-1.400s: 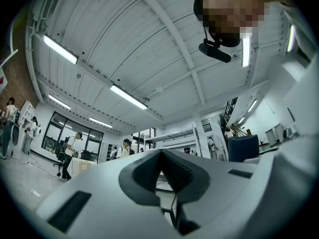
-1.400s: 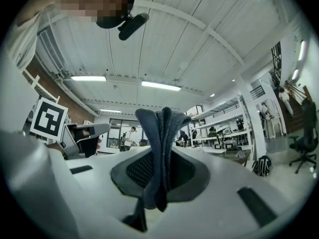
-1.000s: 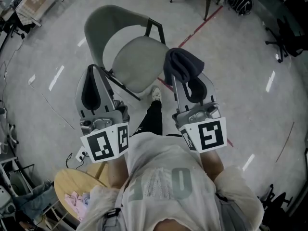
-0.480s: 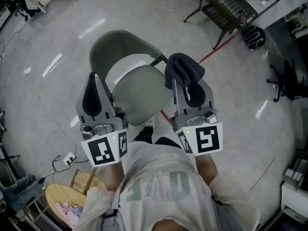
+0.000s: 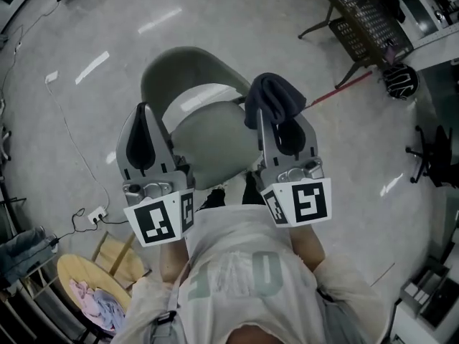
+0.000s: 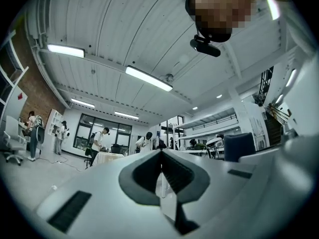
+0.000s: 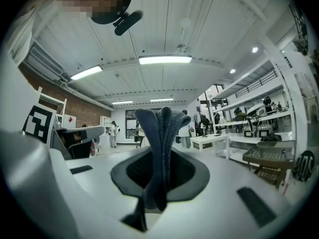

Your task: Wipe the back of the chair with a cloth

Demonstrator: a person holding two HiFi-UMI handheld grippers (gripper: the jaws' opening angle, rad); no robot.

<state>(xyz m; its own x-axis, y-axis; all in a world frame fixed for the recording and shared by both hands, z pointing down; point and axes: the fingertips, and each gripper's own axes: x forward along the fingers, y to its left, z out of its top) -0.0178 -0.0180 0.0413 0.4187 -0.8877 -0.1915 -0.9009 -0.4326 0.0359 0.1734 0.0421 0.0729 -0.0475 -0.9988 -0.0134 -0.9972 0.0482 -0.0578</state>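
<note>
Grey floor point(image 5: 358, 163) surrounds the chair point(image 5: 211, 142); my right gripper point(image 5: 267, 120) pinches the cloth point(image 5: 276, 94) (left gripper point(image 5: 145, 115) closed, empty), and rubbing the backrest point(image 5: 179, 67) could tug it loose.

Pretty even, cool light from the ceiling strip lights point(image 6: 148, 78); glare streaks on the floor point(image 5: 161, 21), heavy fisheye bending, dark corners.

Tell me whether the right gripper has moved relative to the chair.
Yes: the right gripper, holding the cloth, has advanced alongside the chair toward its backrest.
</note>
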